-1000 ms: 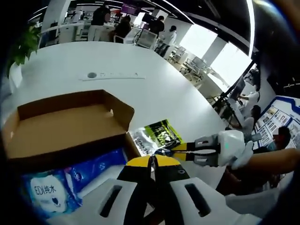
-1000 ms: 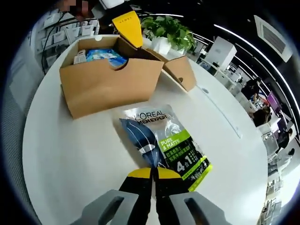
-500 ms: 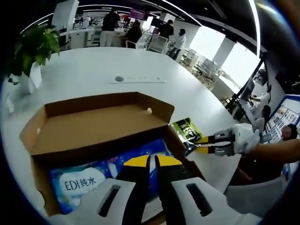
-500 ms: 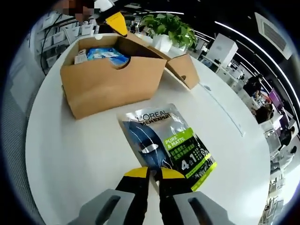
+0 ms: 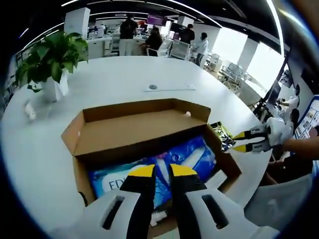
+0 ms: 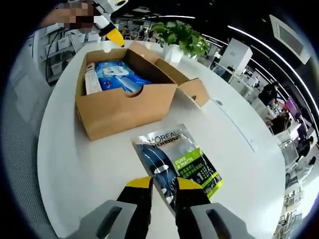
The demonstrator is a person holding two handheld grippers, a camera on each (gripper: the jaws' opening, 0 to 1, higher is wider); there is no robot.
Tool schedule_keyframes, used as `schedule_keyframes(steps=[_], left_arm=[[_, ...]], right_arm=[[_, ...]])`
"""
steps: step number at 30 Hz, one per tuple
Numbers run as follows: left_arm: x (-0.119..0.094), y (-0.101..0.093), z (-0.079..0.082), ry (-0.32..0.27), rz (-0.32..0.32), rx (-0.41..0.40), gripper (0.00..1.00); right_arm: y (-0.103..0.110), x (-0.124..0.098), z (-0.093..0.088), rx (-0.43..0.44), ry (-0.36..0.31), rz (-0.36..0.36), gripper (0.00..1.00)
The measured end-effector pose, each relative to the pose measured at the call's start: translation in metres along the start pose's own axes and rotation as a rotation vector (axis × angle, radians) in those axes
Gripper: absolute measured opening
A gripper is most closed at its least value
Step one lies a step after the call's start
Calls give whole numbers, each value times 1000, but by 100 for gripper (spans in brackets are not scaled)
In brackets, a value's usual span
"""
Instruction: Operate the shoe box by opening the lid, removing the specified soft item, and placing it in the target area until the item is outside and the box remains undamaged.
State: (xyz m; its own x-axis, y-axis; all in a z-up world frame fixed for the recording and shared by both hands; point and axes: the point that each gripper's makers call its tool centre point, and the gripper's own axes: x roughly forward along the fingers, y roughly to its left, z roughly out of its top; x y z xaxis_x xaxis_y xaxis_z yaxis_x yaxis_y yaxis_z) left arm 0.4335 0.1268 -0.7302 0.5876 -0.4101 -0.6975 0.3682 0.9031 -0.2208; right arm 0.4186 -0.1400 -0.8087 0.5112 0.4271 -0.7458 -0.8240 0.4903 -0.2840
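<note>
Left gripper view: the left hand-held gripper [image 5: 159, 172] rises from the bottom, its yellow-tipped jaws slightly spread with a narrow gap between them and gripping nothing. It hangs over an open cardboard shoe box [image 5: 94, 130] on a round white counter [image 5: 114, 82]. The box lid is folded back on the far side. Inside lies a blue wet wipes pack [image 5: 172, 158] with white lettering. Beyond the box's right corner, a green and silver sachet [image 5: 223, 135] lies on the counter outside the box. The right hand-held gripper [image 5: 244, 142] comes in from the right, just beside that sachet, jaws a little apart. A potted plant [image 5: 50, 62] stands at the far left of the counter.

Right gripper view: the right hand-held gripper [image 6: 163, 184] rises from the bottom, jaws slightly spread, pinching nothing. Its tips sit at the near edge of the L'Oreal Men Expert sachet [image 6: 177, 160], which lies flat on the counter [image 6: 65, 164], near the shoe box [image 6: 124, 107] but apart from it. The blue wipes pack [image 6: 115, 74] rests inside the open box. The left gripper's yellow tip [image 6: 113, 35] shows above the box's far side. A potted plant [image 6: 179, 37] stands behind.
</note>
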Motion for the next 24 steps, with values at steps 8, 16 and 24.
schedule_keyframes(steps=[8,16,24], left_arm=[[-28,23,-17,-9,56,-5,11],[-52,50,-26,-18,119,9,14],[-64,71,-48,9,160,1,15]], right_arm=[[-1,-12,34,-37,-35,8,19],[0,-20,75,-74,-87,27,24],[9,-16,110,-132,-120,70,26]])
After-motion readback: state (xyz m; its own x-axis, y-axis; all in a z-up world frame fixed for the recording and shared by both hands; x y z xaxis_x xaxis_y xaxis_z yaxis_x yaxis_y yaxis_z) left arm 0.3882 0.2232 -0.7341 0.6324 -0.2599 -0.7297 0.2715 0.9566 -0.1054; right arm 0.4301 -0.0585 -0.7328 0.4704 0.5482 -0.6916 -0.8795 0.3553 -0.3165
